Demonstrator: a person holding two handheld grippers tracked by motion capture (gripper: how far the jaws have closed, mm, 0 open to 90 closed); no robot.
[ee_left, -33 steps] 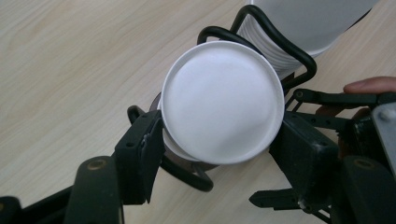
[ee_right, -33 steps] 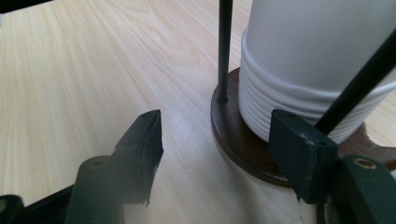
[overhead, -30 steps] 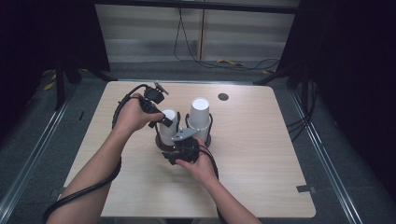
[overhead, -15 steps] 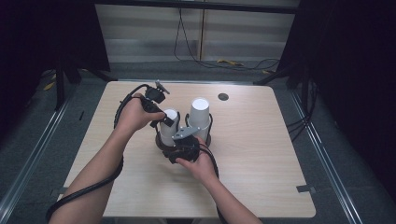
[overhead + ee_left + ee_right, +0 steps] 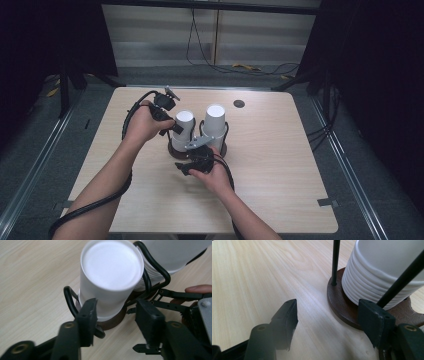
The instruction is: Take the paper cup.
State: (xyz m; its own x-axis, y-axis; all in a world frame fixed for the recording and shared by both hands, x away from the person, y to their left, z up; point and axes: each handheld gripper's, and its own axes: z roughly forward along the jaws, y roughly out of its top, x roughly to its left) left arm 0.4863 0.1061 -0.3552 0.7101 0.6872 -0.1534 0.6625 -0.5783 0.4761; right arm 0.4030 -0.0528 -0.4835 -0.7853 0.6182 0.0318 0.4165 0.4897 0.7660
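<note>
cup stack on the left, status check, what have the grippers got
Left gripper shut on the left cup stack. Right gripper open, low by the dark wooden base, holding nothing. Black wire rails crowd both stacks.

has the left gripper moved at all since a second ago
No. In the high view the left gripper sits at the same spot beside the left stack of cups, no nearer or farther from the dark hole in the table.
</note>
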